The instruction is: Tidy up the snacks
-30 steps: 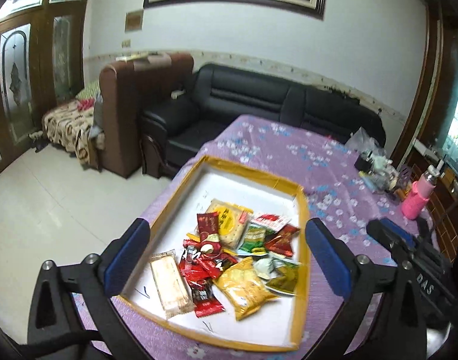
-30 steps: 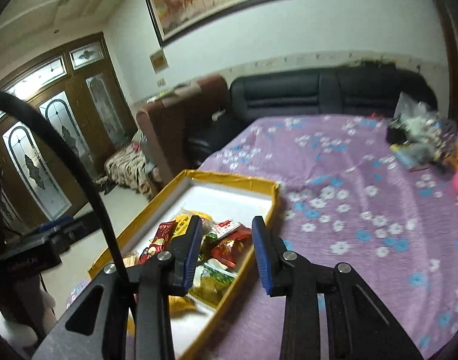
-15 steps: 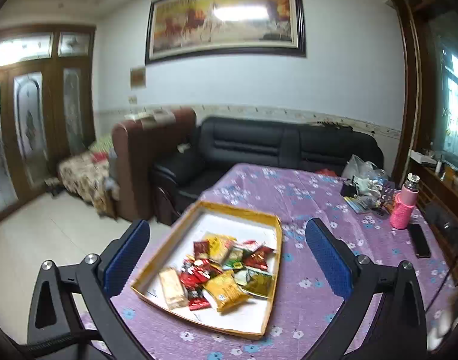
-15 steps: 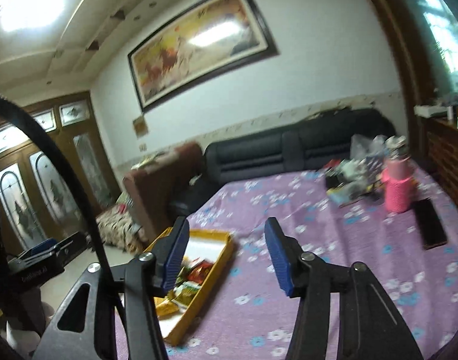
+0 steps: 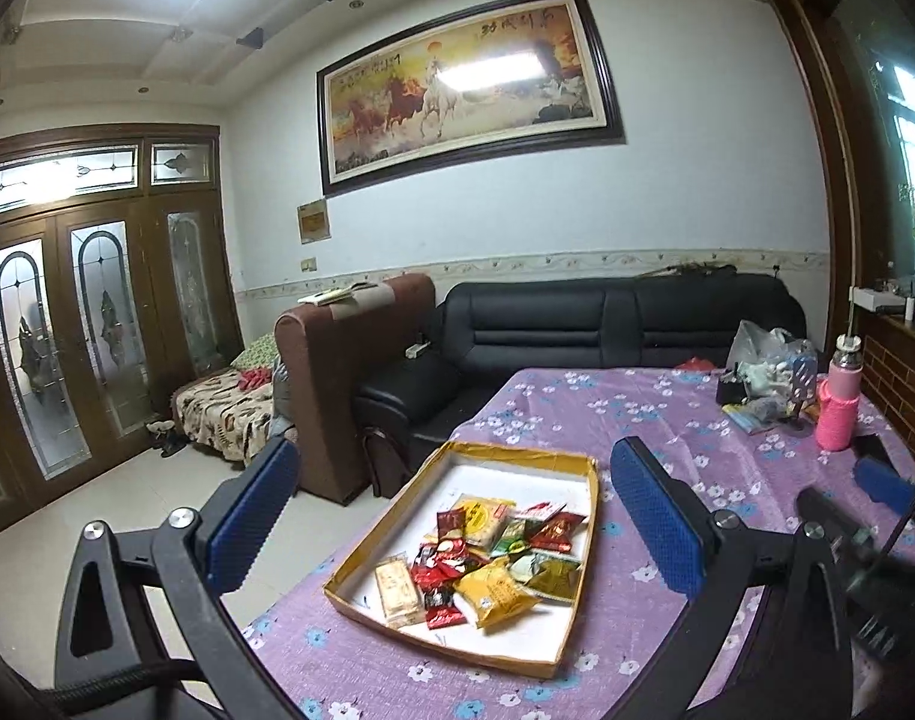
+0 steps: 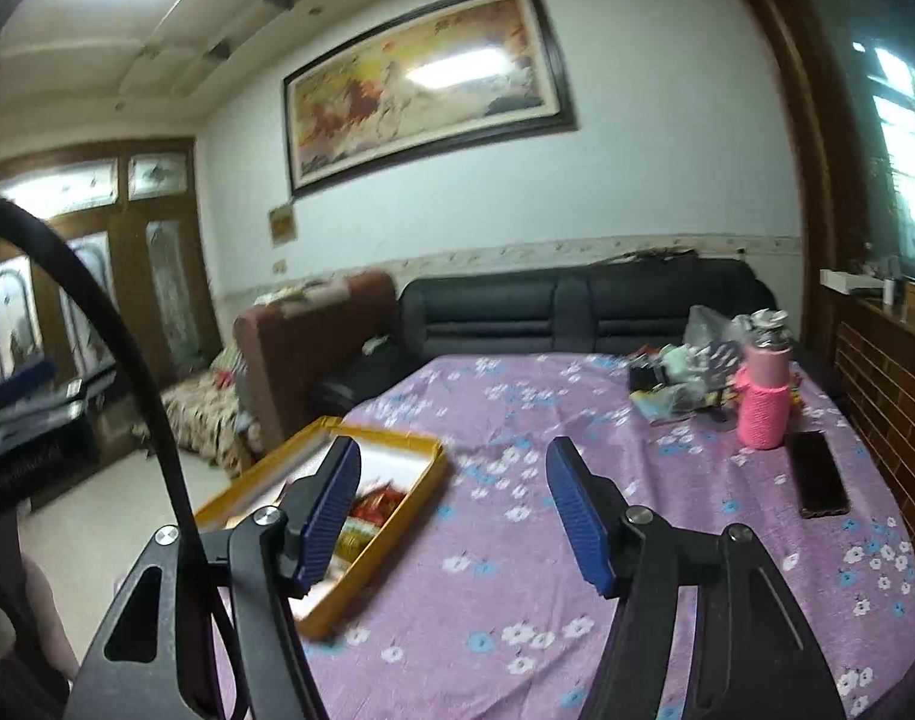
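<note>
A shallow yellow-rimmed tray (image 5: 591,480) with a white floor lies on the purple flowered tablecloth and holds several snack packets (image 5: 487,552), red, green and yellow, piled near its front. My left gripper (image 5: 451,516) is open and empty, held back and above the tray. My right gripper (image 6: 451,510) is open and empty, above the cloth to the right of the tray (image 6: 433,468). The right gripper's body (image 5: 865,540) shows at the right edge of the left wrist view.
A pink bottle (image 6: 763,402), a black phone (image 6: 820,480) and a clutter of bags (image 6: 679,384) sit at the table's far right. A black sofa (image 5: 577,330) and a brown armchair (image 5: 325,372) stand beyond the table. A brick wall (image 6: 883,396) runs along the right.
Both grippers have pulled back and up from the tray, so it looks smaller and farther. The right gripper's fingers have opened wider. The snacks have not moved.
</note>
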A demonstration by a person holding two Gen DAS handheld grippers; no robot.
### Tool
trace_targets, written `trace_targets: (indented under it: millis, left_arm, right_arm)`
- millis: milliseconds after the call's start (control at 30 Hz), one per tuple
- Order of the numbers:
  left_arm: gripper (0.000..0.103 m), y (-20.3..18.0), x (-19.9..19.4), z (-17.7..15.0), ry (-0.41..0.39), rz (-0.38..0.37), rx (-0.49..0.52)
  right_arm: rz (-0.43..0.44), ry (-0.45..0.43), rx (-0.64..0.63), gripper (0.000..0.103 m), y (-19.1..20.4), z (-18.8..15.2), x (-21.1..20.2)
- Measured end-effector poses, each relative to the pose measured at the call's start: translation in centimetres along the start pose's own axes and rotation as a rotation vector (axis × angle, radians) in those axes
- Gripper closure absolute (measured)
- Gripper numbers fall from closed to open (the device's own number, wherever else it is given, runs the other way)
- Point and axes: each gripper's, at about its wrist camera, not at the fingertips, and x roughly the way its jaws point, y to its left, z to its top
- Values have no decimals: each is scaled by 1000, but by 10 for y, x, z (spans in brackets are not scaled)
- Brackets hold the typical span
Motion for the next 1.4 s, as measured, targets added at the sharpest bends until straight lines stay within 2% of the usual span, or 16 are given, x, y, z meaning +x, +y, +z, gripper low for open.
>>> trace_targets:
  millis: [200,400,800,1033,1267,1400]
  left_arm:
    - [0,-5,16,-12,68,20,36]
    - [0,-10,32,-26,124,63,78]
    - [0,-9,53,-39,195,26,79]
    - [0,1,49,-37,137,25,33]
    - [0,10,25,-43,15,108,10]
    - [0,18,35,-44,71,44,-11]
  right_arm:
    - [38,102,-65,39,28,-25,24]
    - [58,167,-105,39,44,-41,38]
    - [71,248,-128,39,56,-55,59]
    - [78,266,-142,39,64,-58,64]
    - [92,261,-155,39,73,-60,65]
    - [104,263,-170,39,80,-62,66]
